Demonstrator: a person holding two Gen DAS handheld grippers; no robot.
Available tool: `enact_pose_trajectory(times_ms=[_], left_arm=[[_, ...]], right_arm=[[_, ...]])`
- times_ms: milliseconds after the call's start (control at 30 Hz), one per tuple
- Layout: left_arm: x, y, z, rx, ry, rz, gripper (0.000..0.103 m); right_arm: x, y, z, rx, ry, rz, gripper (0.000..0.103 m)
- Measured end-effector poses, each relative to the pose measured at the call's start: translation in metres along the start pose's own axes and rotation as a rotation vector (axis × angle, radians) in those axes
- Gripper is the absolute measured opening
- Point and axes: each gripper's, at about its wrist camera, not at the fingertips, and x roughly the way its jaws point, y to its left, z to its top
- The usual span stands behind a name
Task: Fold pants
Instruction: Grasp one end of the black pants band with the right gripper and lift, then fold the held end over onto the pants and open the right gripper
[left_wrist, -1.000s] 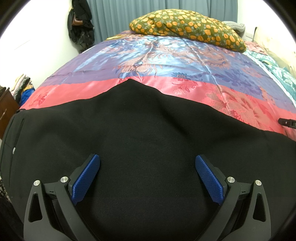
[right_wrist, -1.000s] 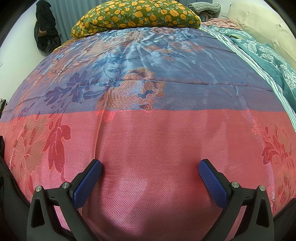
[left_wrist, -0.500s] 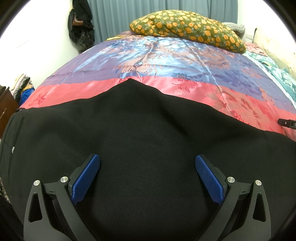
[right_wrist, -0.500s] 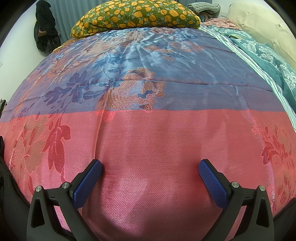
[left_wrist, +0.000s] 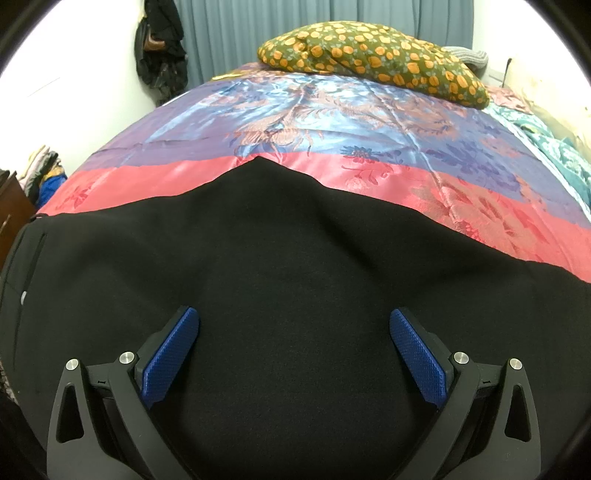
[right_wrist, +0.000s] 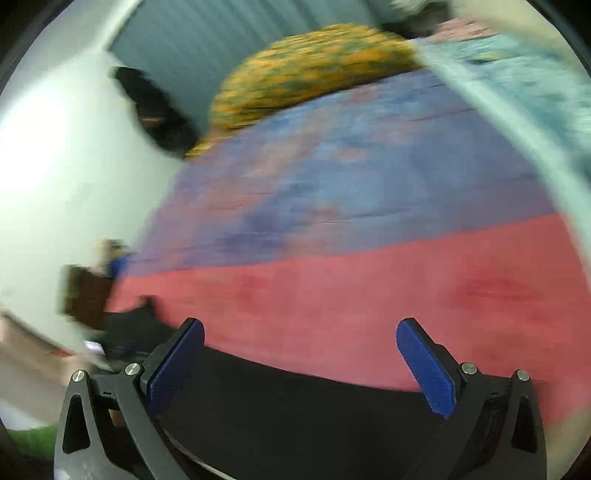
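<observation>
Black pants (left_wrist: 288, 280) lie spread across the near part of a bed, over its pink and blue satin cover (left_wrist: 332, 122). Their far edge rises to a point at the middle. My left gripper (left_wrist: 294, 325) hovers open over the black cloth, blue pads wide apart, nothing between them. The right wrist view is motion-blurred. There my right gripper (right_wrist: 300, 334) is open too, above the pants' edge (right_wrist: 295, 398) where the black cloth meets the pink band (right_wrist: 369, 295).
A green pillow with orange spots (left_wrist: 373, 62) lies at the head of the bed. Teal bedding (left_wrist: 554, 155) runs along the right side. Dark clothes hang on the wall (left_wrist: 159, 48) at back left. A brown cabinet (left_wrist: 11, 218) stands left of the bed.
My right gripper has swung fast to the left and tilted, so the pants' edge and the left wall now show in its view. The left gripper has not moved.
</observation>
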Motion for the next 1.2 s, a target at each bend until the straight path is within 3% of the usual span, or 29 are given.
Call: enact_pose_trajectory(times_ms=[133, 233, 400, 533, 733, 800, 833, 867, 1033, 1200], left_arm=[[0.000, 0.000, 0.000, 0.000, 0.002, 0.000, 0.102], [0.000, 0.000, 0.000, 0.001, 0.002, 0.001, 0.102], [0.000, 0.000, 0.000, 0.001, 0.002, 0.001, 0.102], [0.000, 0.000, 0.000, 0.001, 0.001, 0.001, 0.102], [-0.001, 0.000, 0.000, 0.001, -0.001, 0.001, 0.102], [-0.001, 0.000, 0.000, 0.001, 0.001, 0.001, 0.103], [-0.001, 0.000, 0.000, 0.001, 0.001, 0.001, 0.102], [0.000, 0.000, 0.000, 0.001, 0.003, 0.000, 0.102], [0.001, 0.003, 0.005, -0.002, 0.038, -0.010, 0.103], [-0.013, 0.010, 0.012, -0.033, 0.175, -0.079, 0.101]], right_arm=[[-0.032, -0.088, -0.030, 0.181, 0.034, -0.095, 0.102], [-0.042, -0.124, -0.056, 0.223, 0.043, -0.135, 0.095], [-0.042, -0.151, -0.081, 0.247, 0.070, -0.163, 0.084], [-0.032, -0.161, -0.092, 0.241, 0.139, -0.107, 0.069], [-0.017, -0.163, -0.109, 0.271, 0.194, 0.046, 0.059], [-0.011, -0.165, -0.114, 0.303, 0.203, 0.066, 0.037], [-0.011, -0.164, -0.116, 0.317, 0.203, 0.082, 0.020], [-0.011, -0.164, -0.117, 0.344, 0.191, 0.133, 0.018], [-0.031, -0.127, -0.106, 0.337, 0.125, 0.224, 0.018], [-0.051, -0.050, -0.089, 0.348, 0.075, 0.381, 0.018]])
